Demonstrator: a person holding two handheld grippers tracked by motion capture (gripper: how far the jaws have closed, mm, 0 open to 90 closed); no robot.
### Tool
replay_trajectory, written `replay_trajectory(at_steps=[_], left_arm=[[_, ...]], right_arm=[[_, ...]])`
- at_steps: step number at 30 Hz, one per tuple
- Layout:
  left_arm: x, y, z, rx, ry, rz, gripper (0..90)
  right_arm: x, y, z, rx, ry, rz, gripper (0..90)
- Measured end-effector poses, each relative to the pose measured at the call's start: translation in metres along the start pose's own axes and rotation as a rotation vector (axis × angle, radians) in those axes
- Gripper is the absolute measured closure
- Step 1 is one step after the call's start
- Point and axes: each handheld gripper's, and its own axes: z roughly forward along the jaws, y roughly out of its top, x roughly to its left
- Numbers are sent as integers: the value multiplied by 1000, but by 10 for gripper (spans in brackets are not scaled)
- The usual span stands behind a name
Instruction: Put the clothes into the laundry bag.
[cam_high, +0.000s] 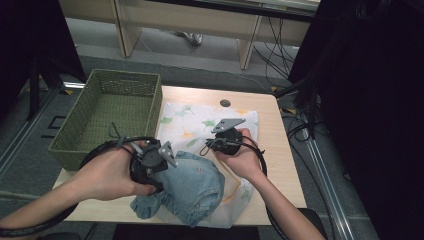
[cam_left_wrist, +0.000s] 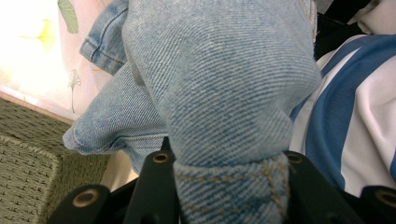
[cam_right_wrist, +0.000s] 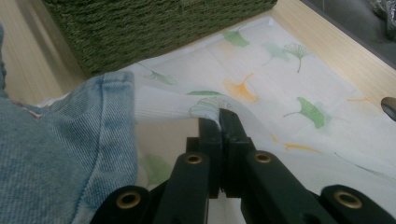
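Two grippers work at the near edge of the wooden surface. The left gripper has its fingers pinching a hem of the pale blue denim garment, which lies bunched on the near part of the leaf-printed white cloth. Just beyond, the right gripper has its fingers pressed together on a raised fold of that cloth. Farther left stands the green woven basket.
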Motion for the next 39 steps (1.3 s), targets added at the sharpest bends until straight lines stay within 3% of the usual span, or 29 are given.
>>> replay_trajectory(at_steps=[17, 28, 39], left_arm=[[9, 5, 18, 34, 31, -49, 700], [9, 7, 26, 33, 89, -105, 698], [7, 12, 35, 53, 143, -124, 698]], right_arm=[[4, 3, -3, -16, 0, 8, 900], [6, 5, -5, -28, -1, 15, 900], [5, 4, -6, -37, 2, 7, 900]])
